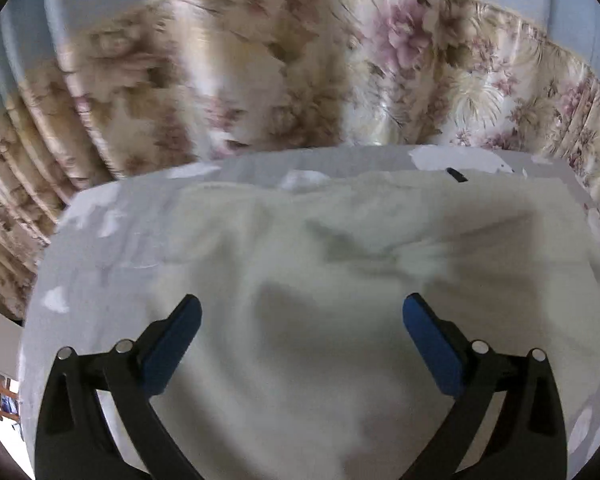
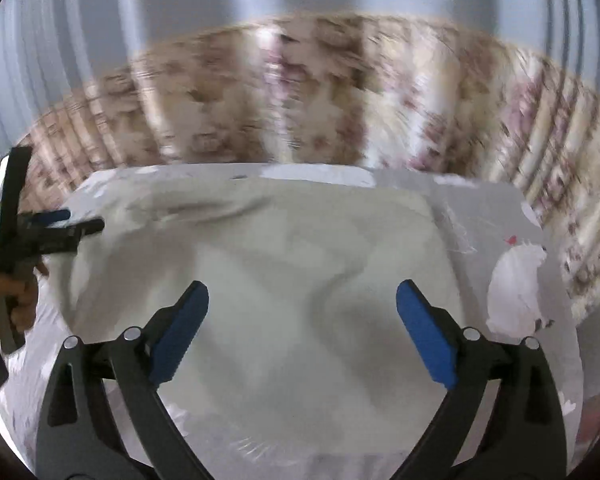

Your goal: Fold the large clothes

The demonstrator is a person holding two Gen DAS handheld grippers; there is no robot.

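A large cream-white garment (image 1: pixel 340 280) lies spread and wrinkled over a table covered with a grey cloth (image 1: pixel 100 240). It fills most of the right wrist view too, as the garment (image 2: pixel 260 272). My left gripper (image 1: pixel 302 306) hovers over the garment's near part, open, with nothing between its blue pads. My right gripper (image 2: pixel 302 292) is also open above the cloth, empty. The left gripper (image 2: pixel 66 218) shows at the left edge of the right wrist view, held by a hand (image 2: pixel 4 292) over the garment's left side.
A floral curtain (image 1: pixel 420 60) hangs behind the table, with pale sheer drapes above. The grey tablecloth (image 2: pixel 500 220) carries white bird shapes (image 2: pixel 518 288). A small black tag (image 1: pixel 457 174) sits at the garment's far edge. Both views are motion-blurred.
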